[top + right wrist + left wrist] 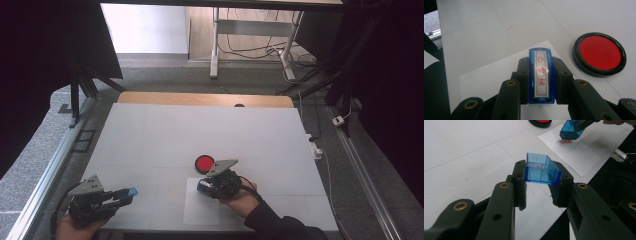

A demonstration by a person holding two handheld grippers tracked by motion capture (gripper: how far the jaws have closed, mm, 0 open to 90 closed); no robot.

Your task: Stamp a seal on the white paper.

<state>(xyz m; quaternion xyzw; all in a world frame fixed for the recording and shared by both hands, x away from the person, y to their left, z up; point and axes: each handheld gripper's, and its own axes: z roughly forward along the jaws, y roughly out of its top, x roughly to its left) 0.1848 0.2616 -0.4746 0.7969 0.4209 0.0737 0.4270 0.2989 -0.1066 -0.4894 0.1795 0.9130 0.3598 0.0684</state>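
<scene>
The blue stamp (541, 75) sits clamped between the right gripper (541, 82) jaws, gripped across its narrow sides, with its labelled top facing that gripper's camera. Its long axis runs straight out along the jaws, away from the hand; the label's red characters read down that same line. In the left gripper view the stamp body points its printing face down at the sheet of paper (574, 152), just above a small red mark (565, 141) on the sheet. Judging by this, the step in hand is stamping the paper, and the next move probably calls for lifting the stamp straight up without smearing, or re-inking it on the red ink pad (600, 53), which lies off to the side of the right jaws.

The left gripper (541, 182) is clenched on the blue cap (541, 170), a clear box held level between the jaw tips, open side turned away, waiting near the table (150, 135) edge.
</scene>
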